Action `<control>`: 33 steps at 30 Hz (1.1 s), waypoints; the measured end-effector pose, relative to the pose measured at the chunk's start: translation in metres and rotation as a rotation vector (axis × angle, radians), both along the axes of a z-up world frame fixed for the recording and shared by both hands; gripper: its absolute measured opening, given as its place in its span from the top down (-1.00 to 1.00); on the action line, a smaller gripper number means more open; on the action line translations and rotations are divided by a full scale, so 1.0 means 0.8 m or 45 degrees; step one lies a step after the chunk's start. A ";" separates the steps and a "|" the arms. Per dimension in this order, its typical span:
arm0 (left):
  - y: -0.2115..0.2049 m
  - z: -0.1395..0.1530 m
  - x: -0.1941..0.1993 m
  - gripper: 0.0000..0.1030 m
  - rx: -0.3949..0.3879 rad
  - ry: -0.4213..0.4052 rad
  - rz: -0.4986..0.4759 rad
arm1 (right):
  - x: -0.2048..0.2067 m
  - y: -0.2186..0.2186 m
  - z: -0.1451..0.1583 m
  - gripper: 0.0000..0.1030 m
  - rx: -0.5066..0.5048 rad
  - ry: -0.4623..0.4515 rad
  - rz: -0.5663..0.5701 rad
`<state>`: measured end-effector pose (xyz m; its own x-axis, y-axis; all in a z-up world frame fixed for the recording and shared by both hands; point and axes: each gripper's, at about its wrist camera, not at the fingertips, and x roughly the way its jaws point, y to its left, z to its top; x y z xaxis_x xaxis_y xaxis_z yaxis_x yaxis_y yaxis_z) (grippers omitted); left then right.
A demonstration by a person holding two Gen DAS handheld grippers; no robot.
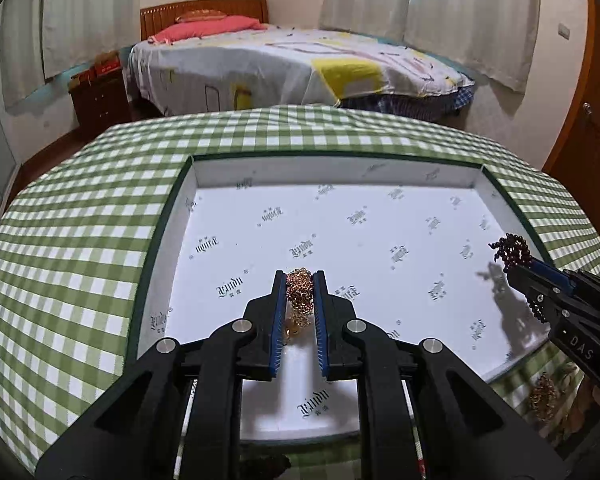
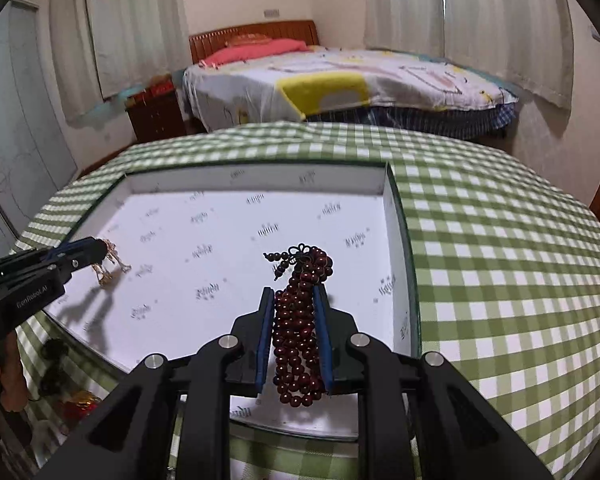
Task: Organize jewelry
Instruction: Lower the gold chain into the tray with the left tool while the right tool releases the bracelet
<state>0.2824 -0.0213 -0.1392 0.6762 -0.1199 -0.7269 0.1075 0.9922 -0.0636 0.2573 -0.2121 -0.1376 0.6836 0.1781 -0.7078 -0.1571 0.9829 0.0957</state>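
Right now your left hand-held gripper (image 1: pixel 300 280) is pinching a bunched gold chain (image 1: pixel 299 294) between its blue pads, the chain filling the narrow gap and a few loose links with an amber bead dangling just below the fingertips. Under it lies the shallow white box (image 1: pixel 196 168), lined with printed white paper and edged in dark green, so the chain hangs above the near-middle of the box floor without clearly touching it.

Your right hand-held gripper (image 2: pixel 293 292) is clamped on a dark red bead strand (image 2: pixel 298 320), gathered into several loops. The loops run the full length of the pads; a knotted tassel end sticks out past the fingertips and a bundle of beads droops behind them toward you. That strand also hangs over the box, nearer its right wall.

Seen from each camera, the other hand-held gripper reaches in over the box's near edge from the side, well apart from its partner.

Below the right hand-held gripper, on the green checked counter (image 1: pixel 80 240) outside the box's near edge, another gold piece (image 1: pixel 543 396) lies in a small heap. Beyond the counter stands a bed (image 1: pixel 300 64).
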 end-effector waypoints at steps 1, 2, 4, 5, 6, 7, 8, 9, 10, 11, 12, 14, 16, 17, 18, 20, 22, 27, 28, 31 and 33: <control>0.000 -0.002 0.001 0.74 -0.003 0.012 -0.001 | 0.001 0.000 -0.003 0.60 -0.002 0.011 -0.001; 0.001 -0.003 0.003 0.74 -0.007 0.017 0.001 | 0.004 -0.001 -0.004 0.60 -0.002 0.019 -0.001; 0.000 -0.004 0.006 0.74 0.002 0.022 0.006 | 0.005 -0.004 -0.006 0.59 0.003 0.034 -0.004; 0.000 -0.006 0.008 0.74 0.006 0.035 0.005 | 0.005 -0.005 -0.006 0.59 0.002 0.041 -0.003; 0.000 -0.009 0.009 0.74 0.002 0.052 0.003 | 0.006 -0.005 -0.006 0.59 -0.004 0.042 0.000; 0.000 -0.012 0.010 0.74 -0.003 0.070 0.002 | 0.006 -0.004 -0.006 0.57 -0.015 0.045 0.003; 0.002 -0.014 0.010 0.73 -0.009 0.083 0.006 | 0.006 -0.003 -0.006 0.55 -0.023 0.046 0.006; 0.003 -0.015 0.010 0.73 -0.011 0.086 0.011 | 0.005 -0.002 -0.006 0.53 -0.031 0.047 0.010; 0.004 -0.016 0.010 0.73 -0.011 0.086 0.017 | 0.006 -0.001 -0.006 0.49 -0.033 0.047 0.014; 0.004 -0.016 0.009 0.68 -0.007 0.084 0.021 | 0.007 -0.001 -0.006 0.40 -0.038 0.046 0.018; 0.004 -0.016 0.009 0.57 0.001 0.081 0.026 | 0.007 0.000 -0.005 0.33 -0.043 0.042 0.018; 0.006 -0.017 0.008 0.39 0.006 0.081 0.031 | 0.007 -0.001 -0.005 0.13 -0.041 0.039 0.011; 0.008 -0.019 0.007 0.27 0.005 0.083 0.035 | 0.006 -0.005 -0.005 0.12 -0.028 0.036 0.001; 0.009 -0.019 0.007 0.14 0.005 0.083 0.037 | 0.005 -0.007 -0.005 0.10 -0.026 0.036 -0.003; 0.010 -0.019 0.006 0.07 0.005 0.080 0.040 | 0.005 -0.008 -0.004 0.09 -0.024 0.035 -0.008; 0.013 -0.018 0.004 0.05 0.008 0.076 0.045 | 0.002 -0.011 -0.002 0.04 -0.018 0.028 -0.018; 0.016 -0.014 -0.001 -0.02 0.006 0.068 0.051 | -0.002 -0.011 0.001 0.00 -0.015 0.018 -0.024; 0.024 0.010 -0.030 -0.23 0.000 -0.009 0.067 | -0.026 -0.007 0.020 -0.10 -0.011 -0.043 -0.032; 0.024 0.015 -0.038 -0.25 0.001 -0.025 0.068 | -0.034 -0.005 0.025 -0.11 -0.009 -0.059 -0.032; 0.026 0.026 -0.065 -0.33 -0.009 -0.066 0.080 | -0.058 -0.001 0.033 -0.12 -0.002 -0.098 -0.041; 0.024 0.032 -0.087 -0.35 -0.011 -0.086 0.087 | -0.079 0.005 0.035 -0.12 0.010 -0.118 -0.041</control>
